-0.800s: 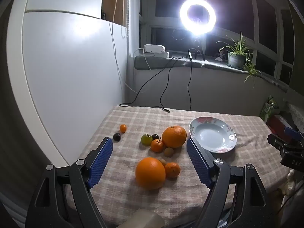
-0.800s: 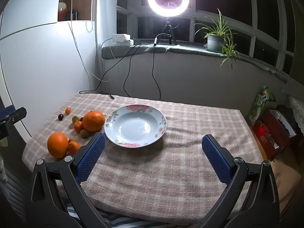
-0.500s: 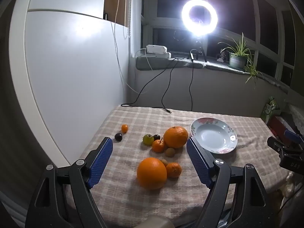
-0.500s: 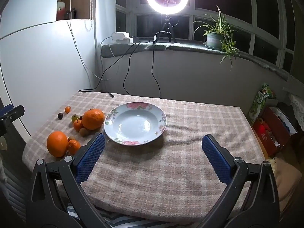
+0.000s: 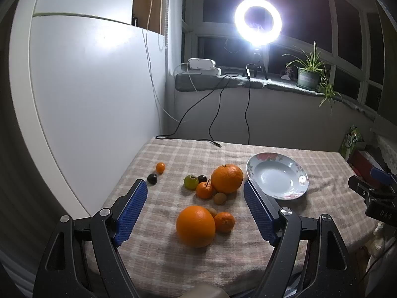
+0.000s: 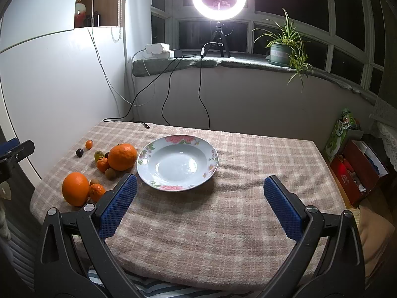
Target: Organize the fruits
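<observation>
Two sets of tongs hang over the surface (image 6: 223,211), both spread as wide as they go and holding nothing. We judge the nearest big orange (image 5: 195,226) the likely first pick: it lies dead ahead at 12 o'clock of our left tongs (image 5: 195,206), framed between the blue pads but untouched, so the left is the nearer. Being round, it has no long axis to line up with. Our right tongs (image 6: 198,198) face the empty plate (image 6: 177,162) at 12 o'clock, with the fruits out at 10 o'clock
</observation>
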Motion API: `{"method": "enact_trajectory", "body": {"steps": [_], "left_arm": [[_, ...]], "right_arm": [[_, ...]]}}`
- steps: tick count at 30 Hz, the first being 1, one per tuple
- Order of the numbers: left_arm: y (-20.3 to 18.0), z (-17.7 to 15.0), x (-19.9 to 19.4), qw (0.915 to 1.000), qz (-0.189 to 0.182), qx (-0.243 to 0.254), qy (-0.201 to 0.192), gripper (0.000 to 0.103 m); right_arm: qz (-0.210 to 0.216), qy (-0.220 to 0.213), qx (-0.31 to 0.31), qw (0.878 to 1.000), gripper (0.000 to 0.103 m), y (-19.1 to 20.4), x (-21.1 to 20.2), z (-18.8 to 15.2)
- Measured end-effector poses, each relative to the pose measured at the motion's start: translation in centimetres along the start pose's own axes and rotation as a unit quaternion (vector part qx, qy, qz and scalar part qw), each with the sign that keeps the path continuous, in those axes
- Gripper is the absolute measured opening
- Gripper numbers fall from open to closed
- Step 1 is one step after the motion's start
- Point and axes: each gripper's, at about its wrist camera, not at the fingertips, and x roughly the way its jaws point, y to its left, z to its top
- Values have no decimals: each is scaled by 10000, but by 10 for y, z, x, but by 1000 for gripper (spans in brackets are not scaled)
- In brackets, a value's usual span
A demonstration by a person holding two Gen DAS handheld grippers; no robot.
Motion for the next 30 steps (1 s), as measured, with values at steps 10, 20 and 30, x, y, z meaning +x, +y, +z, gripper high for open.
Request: {"method": "enact_trajectory", "body": {"steps": [10,20,30], "left_arm": [[-2,1,0,10000,-18,-3,-9,80],[-2,0,0,10000,-26,-1,-12,80],[-4,-1,1,10000,-46,16,-4,80]], "right_arm": [[5,-7,11,10000,103,0,0,0],[5,-13,20,10000,103,-1,0,0],[21,-2,34,10000,103,-1,0,0]]}}
